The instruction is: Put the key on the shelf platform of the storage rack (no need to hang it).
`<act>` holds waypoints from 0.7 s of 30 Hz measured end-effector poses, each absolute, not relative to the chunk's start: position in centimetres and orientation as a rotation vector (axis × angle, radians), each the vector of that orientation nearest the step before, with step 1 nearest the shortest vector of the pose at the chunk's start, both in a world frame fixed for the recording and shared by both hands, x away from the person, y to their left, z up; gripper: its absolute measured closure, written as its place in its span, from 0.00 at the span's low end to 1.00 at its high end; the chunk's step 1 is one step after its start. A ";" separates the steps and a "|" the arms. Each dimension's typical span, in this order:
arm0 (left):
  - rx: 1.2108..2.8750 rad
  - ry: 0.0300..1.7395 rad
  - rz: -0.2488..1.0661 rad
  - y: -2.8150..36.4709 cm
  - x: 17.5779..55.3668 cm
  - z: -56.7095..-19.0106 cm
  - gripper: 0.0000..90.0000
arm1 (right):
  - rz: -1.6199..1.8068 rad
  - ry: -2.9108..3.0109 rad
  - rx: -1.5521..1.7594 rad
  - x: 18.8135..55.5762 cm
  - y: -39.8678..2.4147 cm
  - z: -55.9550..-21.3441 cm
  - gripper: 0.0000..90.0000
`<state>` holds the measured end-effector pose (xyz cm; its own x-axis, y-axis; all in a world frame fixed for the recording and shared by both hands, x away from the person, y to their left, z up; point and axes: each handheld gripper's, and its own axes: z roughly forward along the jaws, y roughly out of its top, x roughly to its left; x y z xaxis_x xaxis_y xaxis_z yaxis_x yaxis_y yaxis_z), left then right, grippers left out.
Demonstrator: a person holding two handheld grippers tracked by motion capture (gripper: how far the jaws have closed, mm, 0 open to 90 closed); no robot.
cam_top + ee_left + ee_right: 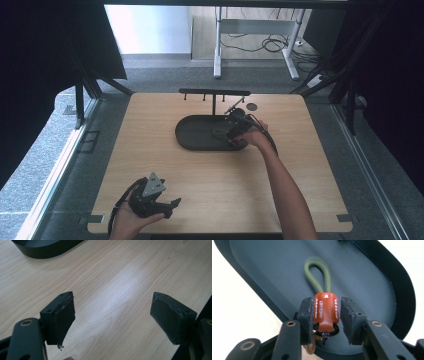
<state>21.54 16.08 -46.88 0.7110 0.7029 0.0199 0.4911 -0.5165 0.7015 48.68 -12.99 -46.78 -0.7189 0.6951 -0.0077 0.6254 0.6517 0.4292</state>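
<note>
High view: a person is reaching the right gripper (239, 126) into the dark oval tray (192, 140) at the middle of the table (150, 165), below the black hook rack (214, 92) standing at the tray's far edge. The left gripper (167, 206) is resting in the other hand near the table's near edge, well apart from the tray, so the right hand is plainly the nearer one.

Left gripper view: its jaws are standing wide apart over bare wood with nothing between them; the tray's rim (47, 252) is lying far ahead and to the left.

Right gripper view: the orange key tag (325, 311) is sitting squarely between the jaws on the tray floor, its long axis running straight ahead along them, the green cord loop (318, 275) pointing away and a small metal ring (325, 333) at the near end. The left pad is touching or all but touching the tag; a thin gap is showing at the right pad, so the jaws are looking loosened rather than clenched.
</note>
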 end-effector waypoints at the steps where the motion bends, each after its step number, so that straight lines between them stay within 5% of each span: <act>1: 2.224 0.903 0.396 16.1 21.5 -46.9 0.23 | 0.605 2.700 1.090 48.7 -13.0 -46.8 0.67; 21: 2.235 0.896 0.395 15.7 21.6 -47.0 0.23 | 0.700 2.634 1.070 46.8 -14.4 -44.5 0.52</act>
<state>21.58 15.75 -47.01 0.7158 0.6979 0.0240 0.4891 -0.5256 0.6960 46.82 -14.38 -44.50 -0.7133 0.7006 -0.0179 0.5994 0.6232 0.5024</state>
